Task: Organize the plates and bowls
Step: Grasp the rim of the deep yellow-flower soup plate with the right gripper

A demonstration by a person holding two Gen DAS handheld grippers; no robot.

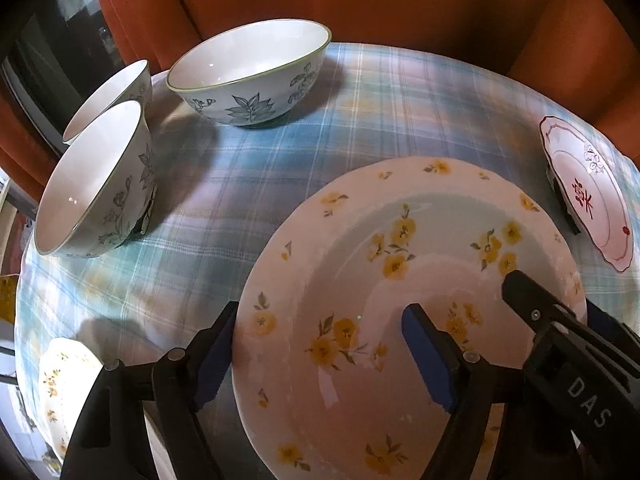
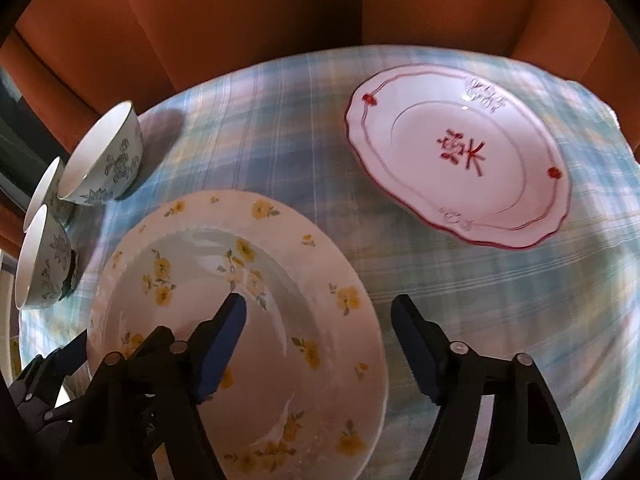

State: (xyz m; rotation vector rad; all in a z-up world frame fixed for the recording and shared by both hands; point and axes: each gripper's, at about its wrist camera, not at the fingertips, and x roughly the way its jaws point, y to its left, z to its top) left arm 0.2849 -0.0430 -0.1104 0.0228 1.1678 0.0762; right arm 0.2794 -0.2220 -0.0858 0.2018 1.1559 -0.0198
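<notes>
**Straddling the yellow-flowered plate from both sides**

Straddling the left rim of the yellow-flowered plate, the left gripper has its jaws set wide, one blue pad outside the rim at about 8 o'clock and the other over the plate's well; the pads do not clearly press on the china. In the right wrist view the right gripper does the same at the plate's right edge: one finger over the well, the other outside the rim above the plaid tablecloth, jaws wide and not visibly clamping. Its fingertip also shows in the left wrist view, at 3 o'clock of the plate.

The plate lies flat on the cloth, nearest of all the dishes. From the left wrist view, three blue-leaf bowls stand upright between 10 and 12 o'clock: a large bowl farthest back, a near bowl at 10 o'clock, and a third bowl just behind it, partly hidden. The red-trimmed plate, with a red character at its centre, lies well apart at 1 o'clock in the right wrist view. Another yellow-flowered dish shows at 8 o'clock beside the left gripper.
</notes>
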